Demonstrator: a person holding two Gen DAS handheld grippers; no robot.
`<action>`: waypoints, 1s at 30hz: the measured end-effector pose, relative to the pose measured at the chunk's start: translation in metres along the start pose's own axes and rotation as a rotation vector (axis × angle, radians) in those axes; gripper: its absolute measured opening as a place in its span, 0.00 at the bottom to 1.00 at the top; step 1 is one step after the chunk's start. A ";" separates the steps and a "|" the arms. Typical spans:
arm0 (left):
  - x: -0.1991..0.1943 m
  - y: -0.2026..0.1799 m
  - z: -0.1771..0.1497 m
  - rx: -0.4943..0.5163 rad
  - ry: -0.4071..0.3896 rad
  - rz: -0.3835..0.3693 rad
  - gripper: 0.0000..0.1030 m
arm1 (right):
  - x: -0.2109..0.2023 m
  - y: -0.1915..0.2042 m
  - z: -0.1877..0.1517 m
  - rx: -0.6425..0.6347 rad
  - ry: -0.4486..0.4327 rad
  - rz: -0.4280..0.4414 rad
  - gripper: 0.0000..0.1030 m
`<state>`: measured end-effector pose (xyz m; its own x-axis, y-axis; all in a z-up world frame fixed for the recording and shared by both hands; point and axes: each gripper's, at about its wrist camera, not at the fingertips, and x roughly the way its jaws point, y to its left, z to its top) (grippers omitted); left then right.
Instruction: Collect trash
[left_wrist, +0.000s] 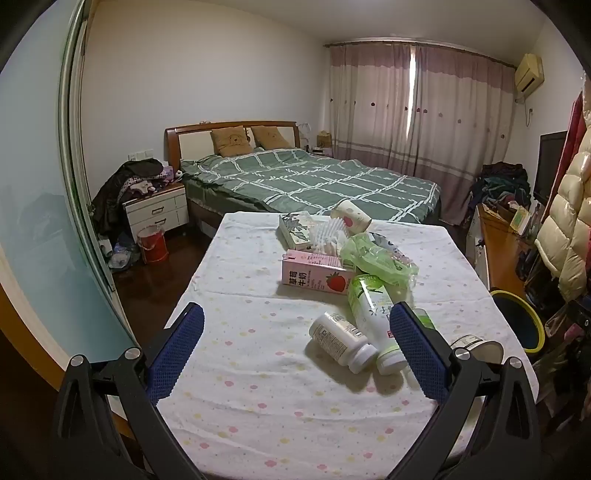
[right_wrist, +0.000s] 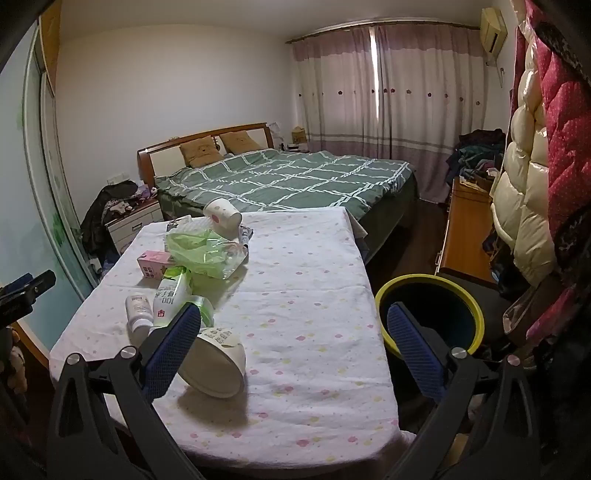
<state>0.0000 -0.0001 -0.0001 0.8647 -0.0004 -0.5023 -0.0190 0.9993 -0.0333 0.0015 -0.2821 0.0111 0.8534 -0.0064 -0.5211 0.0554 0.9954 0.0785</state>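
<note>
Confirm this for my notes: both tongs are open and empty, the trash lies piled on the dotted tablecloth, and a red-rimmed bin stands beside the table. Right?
Not quite: the bin has a yellow rim, not red, as the right wrist view shows. The rest holds: left tongs and right tongs are open and empty, and the trash, such as the strawberry milk carton, lies piled on the dotted tablecloth.

A home bedroom: double bed (left_wrist: 306, 181) with green checked cover, nightstand (left_wrist: 157, 212), closed curtains (left_wrist: 417, 110), wall air conditioner (left_wrist: 530, 72), hanging coats (right_wrist: 528, 184).
</note>
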 end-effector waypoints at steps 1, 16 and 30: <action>0.001 0.000 0.000 0.001 0.002 -0.001 0.96 | 0.001 0.000 0.000 0.001 0.002 0.001 0.94; 0.009 -0.001 -0.007 -0.003 0.003 -0.017 0.96 | 0.008 0.001 -0.003 -0.002 0.018 -0.002 0.94; 0.008 -0.005 -0.005 0.015 0.035 -0.022 0.96 | 0.013 -0.004 -0.006 0.009 0.023 -0.001 0.94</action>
<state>0.0041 -0.0049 -0.0083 0.8466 -0.0236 -0.5318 0.0079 0.9995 -0.0318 0.0089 -0.2859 -0.0008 0.8411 -0.0054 -0.5408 0.0615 0.9944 0.0857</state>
